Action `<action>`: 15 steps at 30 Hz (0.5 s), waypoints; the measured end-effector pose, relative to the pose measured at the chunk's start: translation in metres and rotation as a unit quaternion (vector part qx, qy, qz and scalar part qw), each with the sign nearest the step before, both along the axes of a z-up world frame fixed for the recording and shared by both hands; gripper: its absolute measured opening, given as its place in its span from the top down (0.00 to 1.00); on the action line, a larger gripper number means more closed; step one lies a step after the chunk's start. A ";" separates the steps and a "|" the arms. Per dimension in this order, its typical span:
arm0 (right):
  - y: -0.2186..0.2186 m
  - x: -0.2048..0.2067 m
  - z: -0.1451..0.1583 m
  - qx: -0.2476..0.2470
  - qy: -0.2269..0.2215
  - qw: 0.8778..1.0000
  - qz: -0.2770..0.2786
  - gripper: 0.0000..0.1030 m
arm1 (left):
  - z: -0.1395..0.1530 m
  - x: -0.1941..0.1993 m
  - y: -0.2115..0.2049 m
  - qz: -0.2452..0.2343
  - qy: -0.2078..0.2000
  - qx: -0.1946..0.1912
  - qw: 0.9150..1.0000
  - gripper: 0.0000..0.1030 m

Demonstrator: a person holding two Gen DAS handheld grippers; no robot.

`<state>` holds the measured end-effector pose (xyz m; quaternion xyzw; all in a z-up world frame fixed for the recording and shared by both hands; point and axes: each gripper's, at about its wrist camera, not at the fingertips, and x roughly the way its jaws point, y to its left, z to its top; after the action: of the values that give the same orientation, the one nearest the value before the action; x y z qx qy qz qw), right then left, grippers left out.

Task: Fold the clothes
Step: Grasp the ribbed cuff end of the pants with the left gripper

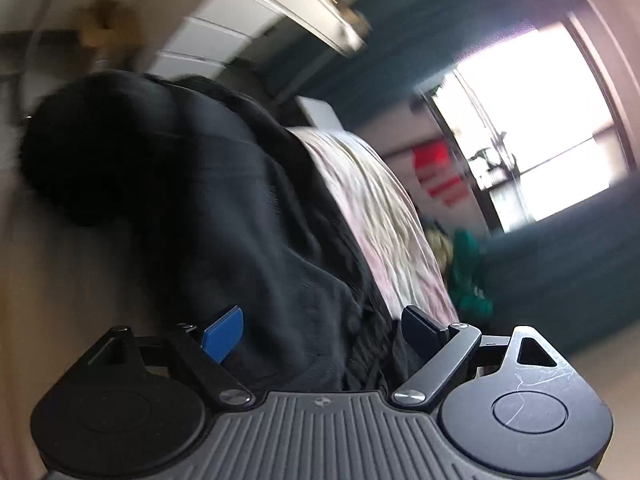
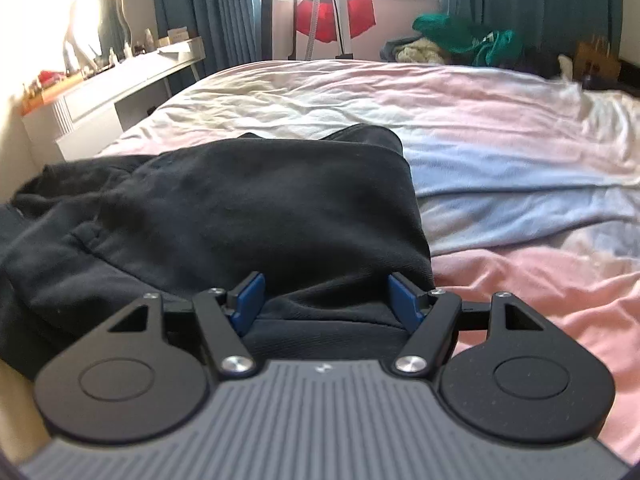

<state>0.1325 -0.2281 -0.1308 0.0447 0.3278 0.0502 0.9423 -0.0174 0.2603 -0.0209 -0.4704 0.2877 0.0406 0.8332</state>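
Bed [image 2: 500, 152], one black garment [image 2: 240, 208], two grippers [image 2: 326, 300] spread

Daylight floods in through my window [image 1: 532, 120], blown out white. My left view is tilted and motion-smeared; my right is sharper, with glare on the mirror [image 2: 96, 28] and fisheye-bent edges.

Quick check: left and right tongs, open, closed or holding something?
Left tongs: open, nothing gripped; black garment lies ahead.
Right tongs: open, pads astride the black garment's edge, not pinching it.
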 end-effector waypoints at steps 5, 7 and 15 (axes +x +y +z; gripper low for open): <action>-0.008 -0.007 0.001 0.022 0.003 1.000 0.000 0.31 | -0.011 -0.011 0.006 0.070 0.028 -0.009 0.997 0.14; -0.007 -0.010 0.002 0.023 0.003 1.000 -0.004 0.31 | -0.012 -0.010 0.005 0.086 0.048 0.006 0.995 0.14; 0.004 -0.007 0.004 0.000 -0.001 1.000 0.000 0.31 | -0.019 0.000 0.013 0.130 0.049 0.015 0.990 0.20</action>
<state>0.1251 -0.2240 -0.1271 0.0447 0.3267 0.0502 0.9427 -0.0172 0.2734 -0.0395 -0.4891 0.2637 0.1761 0.8126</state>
